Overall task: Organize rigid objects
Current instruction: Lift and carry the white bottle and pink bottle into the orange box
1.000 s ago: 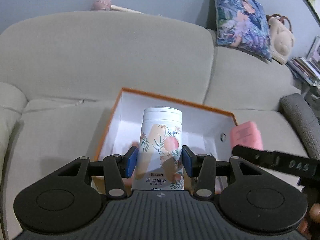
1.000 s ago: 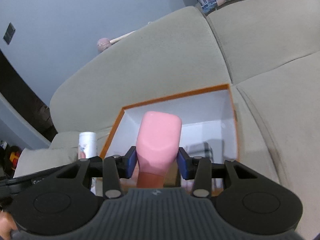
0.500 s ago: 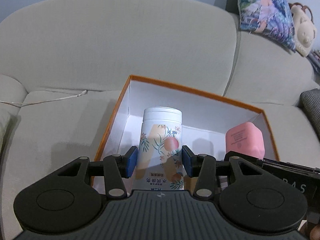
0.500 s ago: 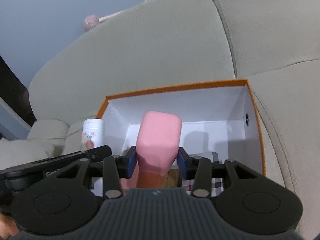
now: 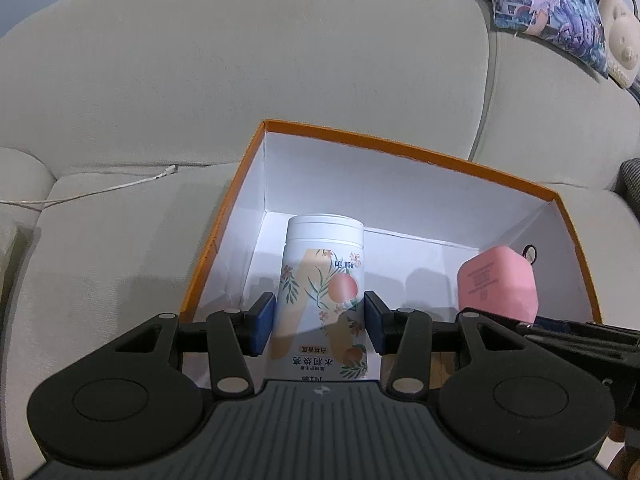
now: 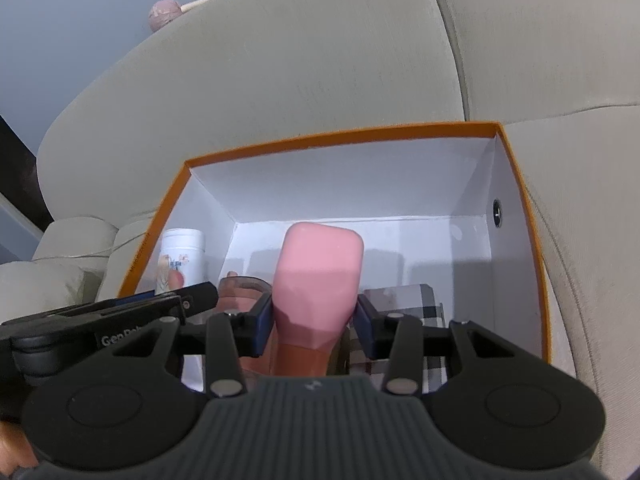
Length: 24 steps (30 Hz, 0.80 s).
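two grippers hang over the orange-rimmed box [image 5: 472,160] on the sofa [image 5: 200,60]. left gripper [image 5: 320,326] pinches a white floral canister [image 5: 322,280] above the box's left end; right gripper [image 6: 314,322] pinches a pink bottle [image 6: 320,272] above its middle, beside a plaid item [image 6: 404,300] inside.

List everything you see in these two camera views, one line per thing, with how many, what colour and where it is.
Bottle: one, white with peach print, in left gripper, over box.
Pink container: one, pink, in right gripper, over box.
Box: one, orange outside, white inside, open, on sofa seat.
Checked item: one, black and white, inside box.
Sofa: one, beige.
Cable: one, white, on sofa seat.
Cushion: one, printed blue, on sofa back.
Left gripper: black, blue pads, shut on bottle.
Right gripper: black, blue pads, shut on pink container.
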Each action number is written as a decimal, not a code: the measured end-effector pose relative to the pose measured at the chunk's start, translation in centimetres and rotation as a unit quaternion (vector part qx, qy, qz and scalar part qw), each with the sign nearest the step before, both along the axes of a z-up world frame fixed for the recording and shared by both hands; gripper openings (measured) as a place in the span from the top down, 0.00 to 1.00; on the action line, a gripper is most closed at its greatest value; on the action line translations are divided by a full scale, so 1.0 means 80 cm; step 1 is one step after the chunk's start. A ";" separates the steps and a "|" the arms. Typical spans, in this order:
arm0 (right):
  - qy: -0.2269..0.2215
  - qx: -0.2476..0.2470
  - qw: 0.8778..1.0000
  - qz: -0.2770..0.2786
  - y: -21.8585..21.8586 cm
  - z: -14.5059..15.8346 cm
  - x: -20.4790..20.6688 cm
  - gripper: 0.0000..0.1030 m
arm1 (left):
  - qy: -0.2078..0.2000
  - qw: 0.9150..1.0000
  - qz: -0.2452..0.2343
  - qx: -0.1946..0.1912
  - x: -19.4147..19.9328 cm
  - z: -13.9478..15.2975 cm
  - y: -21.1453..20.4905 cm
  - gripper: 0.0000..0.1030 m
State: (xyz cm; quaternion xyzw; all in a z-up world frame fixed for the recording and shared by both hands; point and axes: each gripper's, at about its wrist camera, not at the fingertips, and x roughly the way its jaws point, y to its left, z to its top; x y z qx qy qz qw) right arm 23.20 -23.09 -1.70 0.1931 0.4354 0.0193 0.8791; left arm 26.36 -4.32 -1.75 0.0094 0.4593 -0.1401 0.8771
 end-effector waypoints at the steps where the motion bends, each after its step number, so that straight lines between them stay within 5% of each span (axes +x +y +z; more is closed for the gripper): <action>1: 0.002 -0.002 1.000 0.003 0.001 -0.002 0.001 0.57 | 0.001 1.000 -0.001 0.001 0.000 -0.001 -0.001 0.48; 24: 0.020 -0.056 0.998 0.034 0.013 -0.021 0.009 0.57 | 0.037 0.999 0.007 0.037 0.018 -0.033 -0.018 0.48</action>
